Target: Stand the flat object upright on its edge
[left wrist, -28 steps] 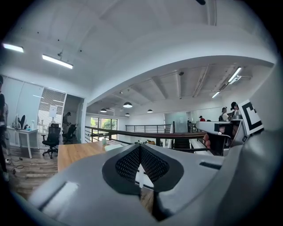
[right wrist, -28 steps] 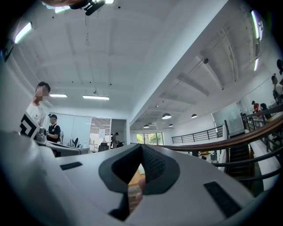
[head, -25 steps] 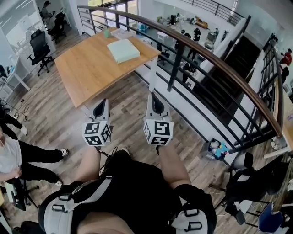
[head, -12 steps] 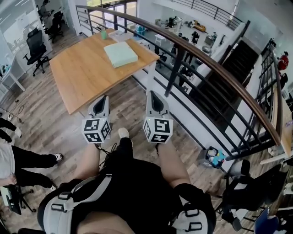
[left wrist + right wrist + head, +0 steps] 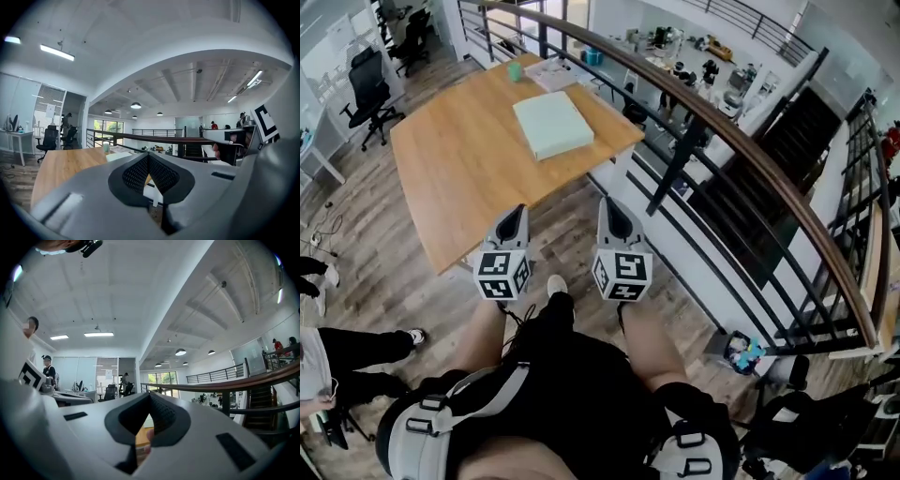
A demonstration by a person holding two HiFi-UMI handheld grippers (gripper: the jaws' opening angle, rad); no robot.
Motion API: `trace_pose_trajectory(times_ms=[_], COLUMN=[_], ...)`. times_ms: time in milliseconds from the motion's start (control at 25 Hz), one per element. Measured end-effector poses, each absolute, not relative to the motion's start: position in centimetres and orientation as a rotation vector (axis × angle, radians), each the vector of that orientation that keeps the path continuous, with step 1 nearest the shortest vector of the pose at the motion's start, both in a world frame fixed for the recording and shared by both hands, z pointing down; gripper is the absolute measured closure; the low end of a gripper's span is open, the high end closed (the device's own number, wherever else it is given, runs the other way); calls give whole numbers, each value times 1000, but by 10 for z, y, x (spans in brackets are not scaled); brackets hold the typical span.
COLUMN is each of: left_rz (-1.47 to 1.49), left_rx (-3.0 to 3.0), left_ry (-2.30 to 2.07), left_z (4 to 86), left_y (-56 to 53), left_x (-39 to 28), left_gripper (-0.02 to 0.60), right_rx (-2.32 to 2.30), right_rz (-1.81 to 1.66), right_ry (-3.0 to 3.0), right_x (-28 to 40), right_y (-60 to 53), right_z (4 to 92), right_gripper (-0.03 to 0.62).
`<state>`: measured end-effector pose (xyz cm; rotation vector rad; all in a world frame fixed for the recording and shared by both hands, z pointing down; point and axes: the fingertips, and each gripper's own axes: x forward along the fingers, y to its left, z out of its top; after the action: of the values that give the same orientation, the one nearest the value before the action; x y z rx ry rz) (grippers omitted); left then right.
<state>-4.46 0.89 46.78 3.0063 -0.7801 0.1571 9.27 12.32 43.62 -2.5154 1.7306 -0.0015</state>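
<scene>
A pale green flat slab [image 5: 552,124] lies flat on the wooden table [image 5: 469,169], toward its far right corner. My left gripper [image 5: 517,210] hovers just short of the table's near edge, jaws shut and empty. My right gripper [image 5: 607,202] is held beside it, past the table's right corner above the floor, also shut with nothing in it. In the left gripper view the closed jaws [image 5: 148,155] point over the tabletop [image 5: 65,164] toward the slab [image 5: 123,156]. The right gripper view shows shut jaws [image 5: 150,394] aimed at the room.
A green cup [image 5: 515,70] and some papers [image 5: 549,72] sit at the table's far edge. A dark railing with a wooden handrail [image 5: 741,150] runs along the right, with a drop behind it. Office chairs [image 5: 364,89] stand at left, a person's legs [image 5: 356,347] at lower left.
The table and slab have drawn nearer and lower in the head view as I walk toward them. Both grippers stay shut, held side by side.
</scene>
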Motion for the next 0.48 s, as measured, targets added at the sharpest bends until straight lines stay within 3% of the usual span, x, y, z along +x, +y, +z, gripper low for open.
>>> trace_pose_trajectory(times_ms=[480], left_rz=[227], left_rx=[2908], left_ry=[-724], left_z=[471], left_y=[-183], left_x=[41], left_gripper=[578], right_rx=[-2567], right_rz=[-128], right_ry=[1794], right_x=[185], right_y=[-79], right_z=[434], right_gripper=[597])
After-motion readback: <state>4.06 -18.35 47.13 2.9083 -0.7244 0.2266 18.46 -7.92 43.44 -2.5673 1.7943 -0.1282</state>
